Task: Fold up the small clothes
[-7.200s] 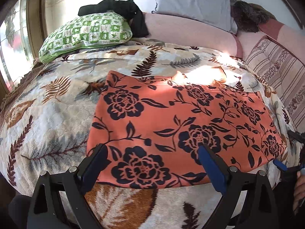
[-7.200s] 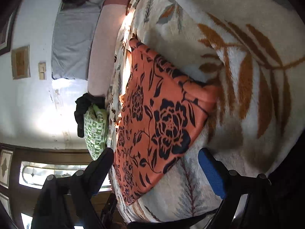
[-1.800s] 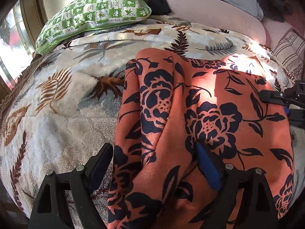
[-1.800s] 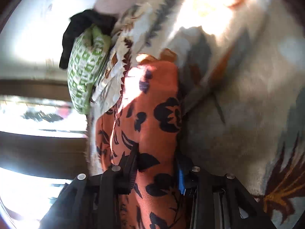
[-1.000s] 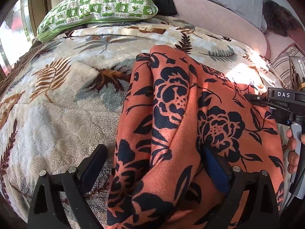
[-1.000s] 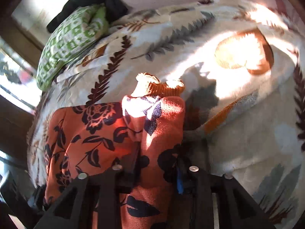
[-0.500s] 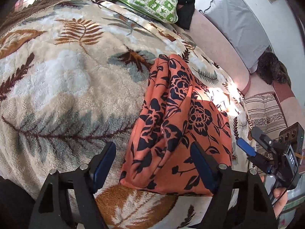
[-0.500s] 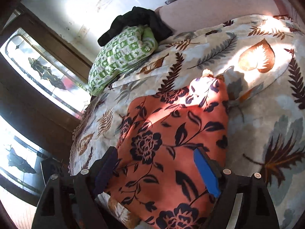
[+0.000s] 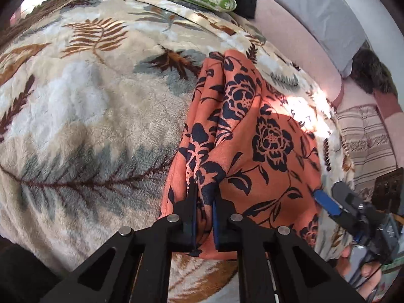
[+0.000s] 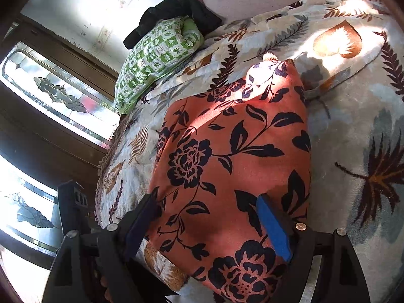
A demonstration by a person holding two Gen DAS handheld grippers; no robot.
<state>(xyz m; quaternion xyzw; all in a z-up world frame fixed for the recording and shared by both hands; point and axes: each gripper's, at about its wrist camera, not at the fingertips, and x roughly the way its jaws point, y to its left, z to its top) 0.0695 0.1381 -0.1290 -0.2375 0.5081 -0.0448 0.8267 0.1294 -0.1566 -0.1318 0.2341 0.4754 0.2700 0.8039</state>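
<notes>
Only the left wrist view shows the left hand-held gripper (image 9: pixel 203 197) clamped on the orange floral garment's (image 9: pixel 255 151) near fold; the right hand-held gripper (image 10: pixel 209 217) stands spread above the cloth.

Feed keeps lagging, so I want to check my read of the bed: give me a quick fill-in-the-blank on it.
1. The left gripper is shut on the ____ floral cloth.
2. The right gripper is ____, its pads off the cloth.
3. The green checked pillow has a ____ garment behind it.

Missing words: orange; open; black
</notes>
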